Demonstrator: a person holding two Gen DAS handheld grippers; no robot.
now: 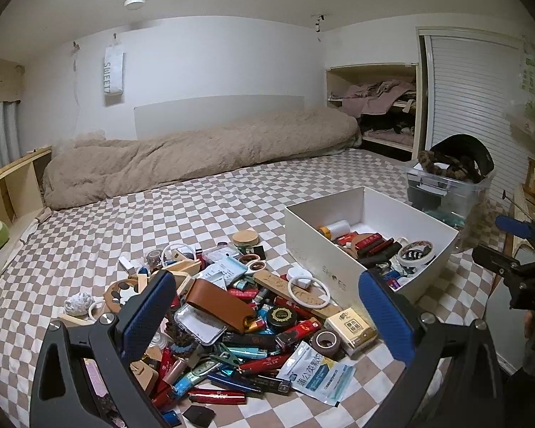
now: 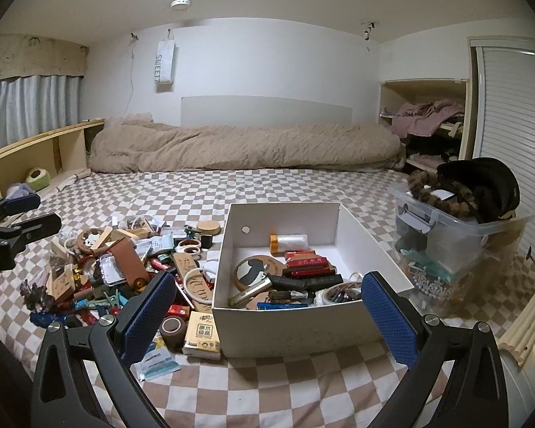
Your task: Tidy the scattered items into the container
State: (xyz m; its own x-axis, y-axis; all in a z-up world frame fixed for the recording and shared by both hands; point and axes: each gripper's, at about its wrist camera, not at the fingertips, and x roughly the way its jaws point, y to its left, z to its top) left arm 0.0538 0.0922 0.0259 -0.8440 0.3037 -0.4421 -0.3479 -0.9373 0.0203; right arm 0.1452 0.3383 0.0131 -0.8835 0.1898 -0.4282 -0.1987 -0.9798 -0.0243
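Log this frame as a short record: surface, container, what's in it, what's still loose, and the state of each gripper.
surface: checkered bedsheet
container: white box, open top, right of the pile
inside: round coaster, tape roll, red sticks, white bottle with an orange cap
loose: pile with brown leather case, tissue pack, white ring
left gripper: open, empty, over the pile
right gripper: open, empty, before the box

We read "SWEET" running vertically down the white hanging bag on the wall; the tissue pack bears Chinese characters "原木".
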